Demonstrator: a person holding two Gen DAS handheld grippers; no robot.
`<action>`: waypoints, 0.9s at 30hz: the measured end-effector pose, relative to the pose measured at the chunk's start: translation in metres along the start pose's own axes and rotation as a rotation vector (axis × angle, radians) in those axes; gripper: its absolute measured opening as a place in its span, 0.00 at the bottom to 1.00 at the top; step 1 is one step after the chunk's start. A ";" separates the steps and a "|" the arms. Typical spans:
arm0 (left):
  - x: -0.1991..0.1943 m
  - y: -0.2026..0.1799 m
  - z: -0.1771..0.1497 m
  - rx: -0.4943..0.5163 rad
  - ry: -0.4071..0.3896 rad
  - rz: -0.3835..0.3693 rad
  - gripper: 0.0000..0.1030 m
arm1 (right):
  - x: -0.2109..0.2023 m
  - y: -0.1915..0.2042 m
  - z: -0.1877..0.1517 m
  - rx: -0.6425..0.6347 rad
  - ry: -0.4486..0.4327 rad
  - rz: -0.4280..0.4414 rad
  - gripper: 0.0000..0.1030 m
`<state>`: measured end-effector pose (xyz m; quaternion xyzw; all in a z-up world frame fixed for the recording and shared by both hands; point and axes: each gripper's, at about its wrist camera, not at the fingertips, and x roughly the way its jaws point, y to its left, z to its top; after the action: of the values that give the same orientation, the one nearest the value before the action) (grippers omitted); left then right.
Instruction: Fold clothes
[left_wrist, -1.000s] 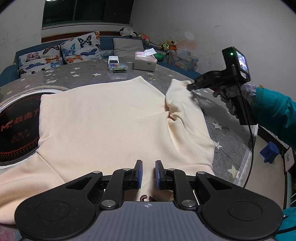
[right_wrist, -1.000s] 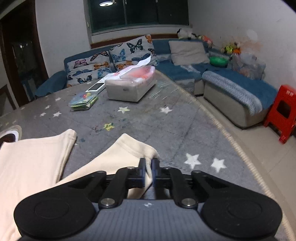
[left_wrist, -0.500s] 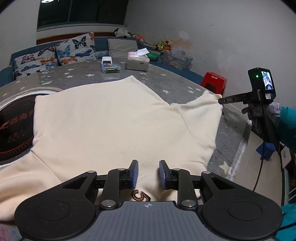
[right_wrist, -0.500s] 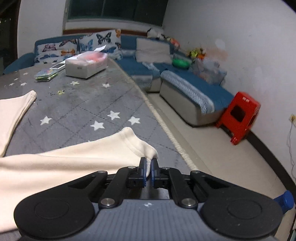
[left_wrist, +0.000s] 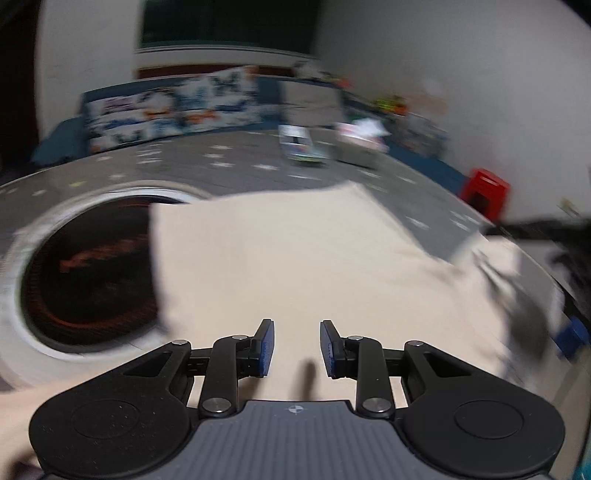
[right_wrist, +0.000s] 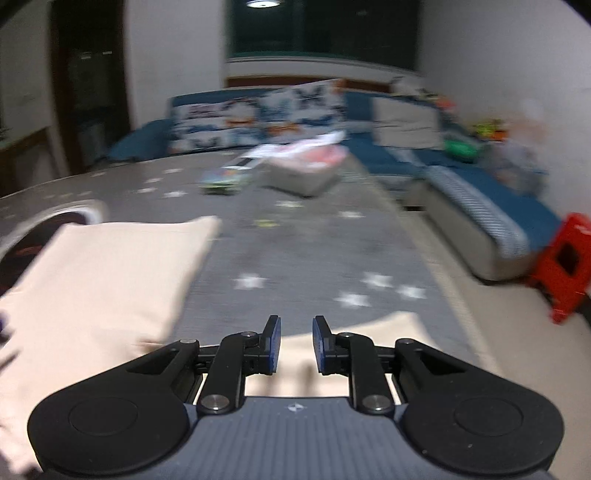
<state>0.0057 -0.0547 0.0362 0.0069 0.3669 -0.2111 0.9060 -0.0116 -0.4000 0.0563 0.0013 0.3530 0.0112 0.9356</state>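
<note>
The cream-coloured knit garment (left_wrist: 295, 258) lies spread flat on the grey, star-patterned quilted surface (left_wrist: 229, 166), with one edge lapping over a dark round inset with orange lettering (left_wrist: 85, 273) set into the surface on the left. Both views are smeared by motion blur, so fine detail is lost.

In the left wrist view, the left claw (left_wrist: 296, 349) hangs over the near part of the garment with its blue-padded fingers (left_wrist: 266, 345) spread apart and nothing between them. Whether the pads touch the cloth cannot be told. At the right edge of this view a sleeve of the garment (left_wrist: 491, 266) is bunched and rumpled near the rim of the surface, beside a dark blurred shape.

In the right wrist view, the right claw (right_wrist: 296, 345) is likewise spread, gripping nothing, with the cream sleeve end (right_wrist: 388, 328) lying on the surface just under and ahead of its fingers (right_wrist: 320, 345). The body of the garment (right_wrist: 103, 280) lies to the left.

Farther back on the surface stand a pale rectangular box holding pink contents (right_wrist: 303, 170) and a small flat colourful packet (right_wrist: 225, 181). Beyond are a blue sofa with butterfly-print cushions (right_wrist: 258, 114) and a red plastic stool (right_wrist: 565, 266) on the floor to the right.
</note>
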 end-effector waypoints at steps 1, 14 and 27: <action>0.005 0.008 0.007 -0.020 0.003 0.031 0.29 | 0.004 0.008 0.003 -0.010 0.005 0.029 0.17; 0.088 0.067 0.064 -0.116 0.033 0.255 0.30 | 0.084 0.062 0.040 -0.037 0.100 0.181 0.17; 0.111 0.082 0.078 -0.083 -0.024 0.341 0.07 | 0.134 0.084 0.071 -0.109 0.102 0.166 0.08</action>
<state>0.1601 -0.0351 0.0079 0.0291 0.3579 -0.0393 0.9325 0.1340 -0.3127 0.0219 -0.0210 0.3975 0.1079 0.9110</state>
